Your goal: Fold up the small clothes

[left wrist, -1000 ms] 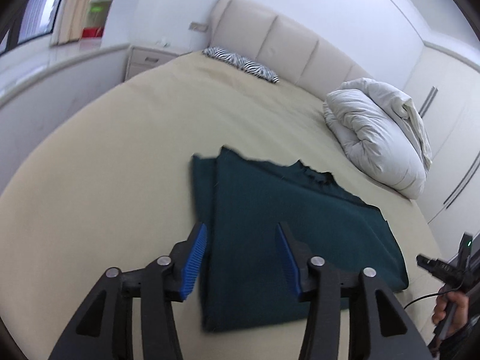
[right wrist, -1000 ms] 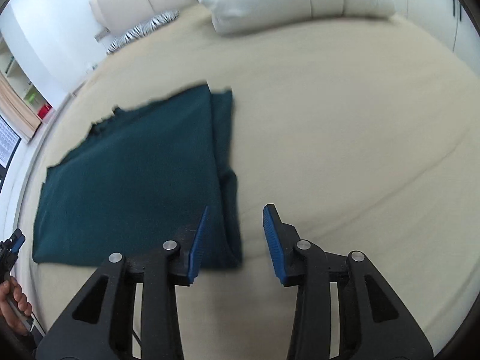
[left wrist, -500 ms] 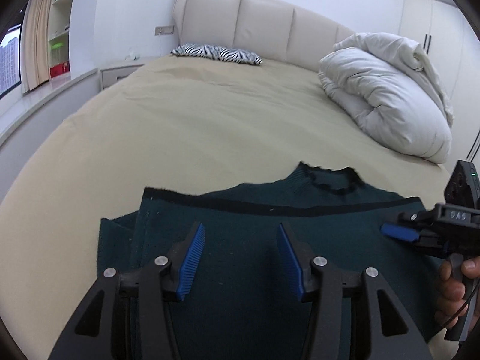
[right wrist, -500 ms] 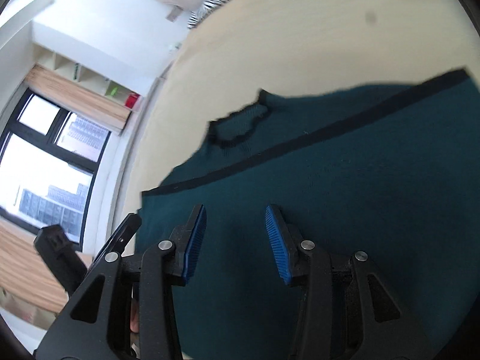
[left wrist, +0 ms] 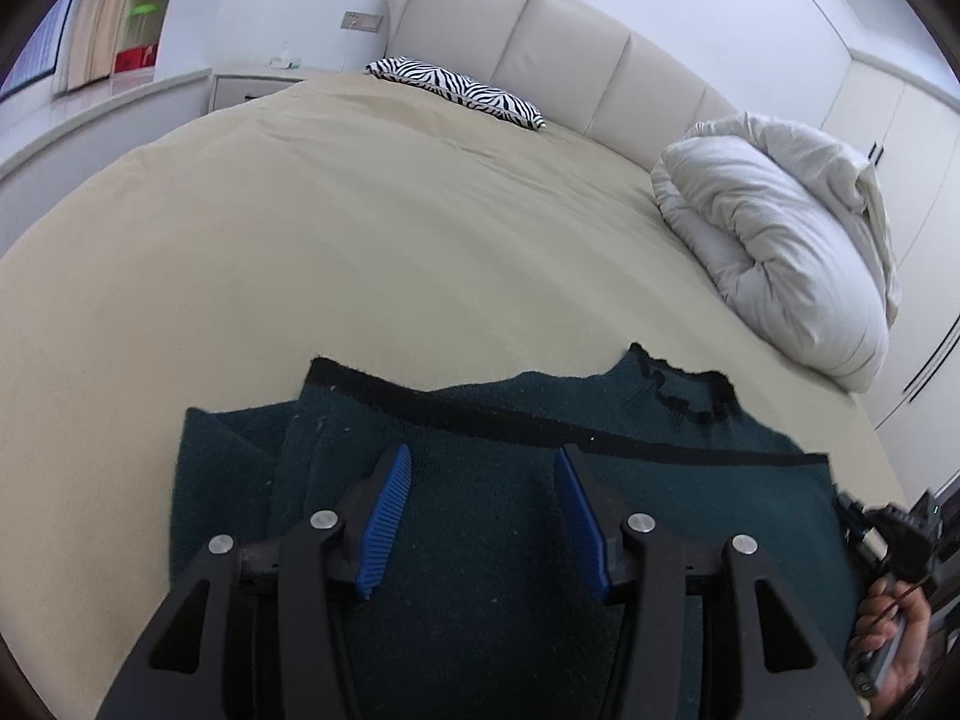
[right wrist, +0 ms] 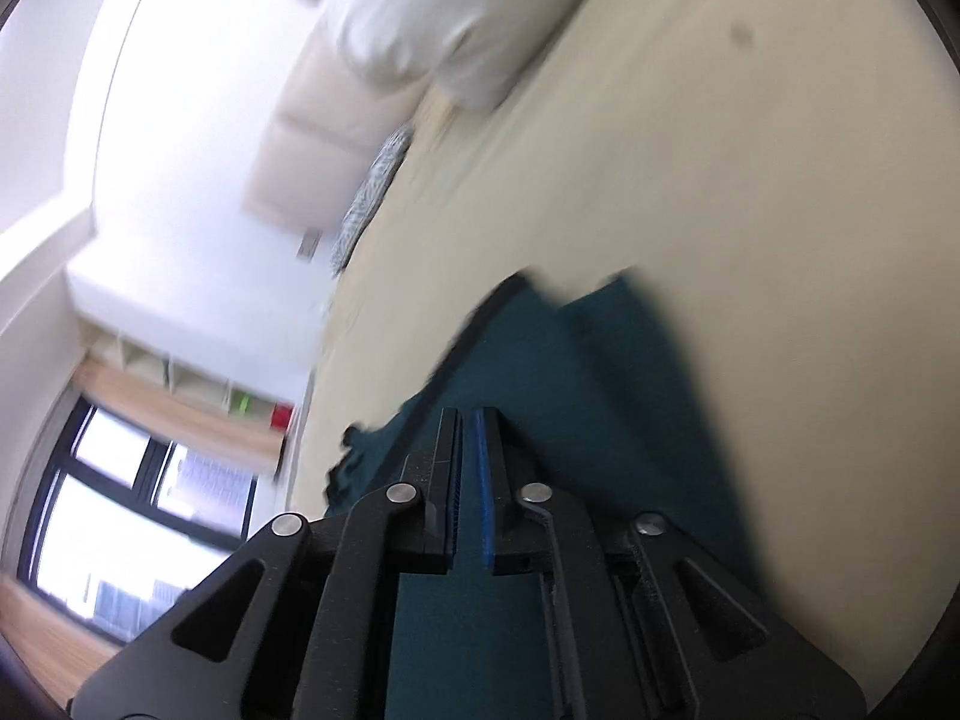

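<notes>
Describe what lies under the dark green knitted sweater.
The dark green knitted sweater lies on the beige bedsheet, with a folded layer of itself showing at its left edge. Anything else beneath is covered.

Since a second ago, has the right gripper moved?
Yes. The right gripper has rolled, tilting the headboard sideways, dropped toward the green sweater, and its jaws have just closed; fabric between them isn't visible.

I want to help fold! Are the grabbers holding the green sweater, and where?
The left gripper is open above the sweater, holding nothing. The right gripper has just closed at the sweater's edge; whether cloth is pinched cannot be told.
</notes>
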`<state>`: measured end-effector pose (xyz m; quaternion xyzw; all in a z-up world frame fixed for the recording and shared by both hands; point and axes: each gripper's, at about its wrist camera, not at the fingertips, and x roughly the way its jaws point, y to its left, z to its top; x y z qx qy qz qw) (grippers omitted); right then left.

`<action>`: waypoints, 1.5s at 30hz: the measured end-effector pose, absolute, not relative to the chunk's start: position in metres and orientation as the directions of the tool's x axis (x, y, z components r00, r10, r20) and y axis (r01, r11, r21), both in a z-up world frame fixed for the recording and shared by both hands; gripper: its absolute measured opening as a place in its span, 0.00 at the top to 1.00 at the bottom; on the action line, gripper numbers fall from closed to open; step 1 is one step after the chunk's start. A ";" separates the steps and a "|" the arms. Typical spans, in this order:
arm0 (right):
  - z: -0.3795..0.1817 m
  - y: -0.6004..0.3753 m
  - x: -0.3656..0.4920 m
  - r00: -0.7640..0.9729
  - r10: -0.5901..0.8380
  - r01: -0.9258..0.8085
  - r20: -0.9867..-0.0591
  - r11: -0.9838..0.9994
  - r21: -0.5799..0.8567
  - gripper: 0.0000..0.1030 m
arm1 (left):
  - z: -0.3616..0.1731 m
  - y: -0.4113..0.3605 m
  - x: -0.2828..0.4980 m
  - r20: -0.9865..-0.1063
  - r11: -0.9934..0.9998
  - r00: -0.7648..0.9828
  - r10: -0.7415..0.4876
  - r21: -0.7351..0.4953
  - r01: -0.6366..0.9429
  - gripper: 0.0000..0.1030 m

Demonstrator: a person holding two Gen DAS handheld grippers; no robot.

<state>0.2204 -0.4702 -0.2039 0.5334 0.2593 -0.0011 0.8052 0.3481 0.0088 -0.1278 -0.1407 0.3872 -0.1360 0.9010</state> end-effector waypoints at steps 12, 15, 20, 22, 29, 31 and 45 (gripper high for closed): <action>-0.131 -0.317 0.176 0.744 0.446 0.054 -0.498 0.702 0.710 0.49 | -0.107 -0.021 0.221 -0.680 0.940 0.650 -0.340 -0.218 0.263 0.44; -0.150 -0.265 0.185 0.643 0.535 0.002 -0.548 0.715 0.699 0.49 | -0.119 -0.009 0.215 -0.714 0.954 0.634 -0.298 -0.191 0.233 0.44; -0.190 -0.298 0.169 0.657 0.532 0.140 -0.534 0.610 0.780 0.68 | -0.124 0.021 0.208 -0.718 0.950 0.623 -0.312 -0.229 0.212 0.55; -0.190 -0.327 0.152 0.698 0.480 0.186 -0.532 0.596 0.781 0.68 | -0.127 0.027 0.205 -0.714 0.946 0.621 -0.323 -0.248 0.207 0.55; -0.185 -0.415 0.095 0.768 0.277 0.333 -0.578 0.598 0.729 0.65 | -0.126 0.039 0.197 -0.698 0.940 0.632 -0.337 -0.291 0.181 0.55; -0.182 -0.423 0.078 0.773 0.253 0.356 -0.581 0.586 0.728 0.65 | -0.122 0.041 0.193 -0.696 0.944 0.642 -0.322 -0.285 0.164 0.55; -0.159 -0.378 0.093 0.703 0.327 0.298 -0.631 0.670 0.680 0.58 | -0.132 0.028 0.196 -0.722 0.947 0.614 -0.321 -0.265 0.183 0.52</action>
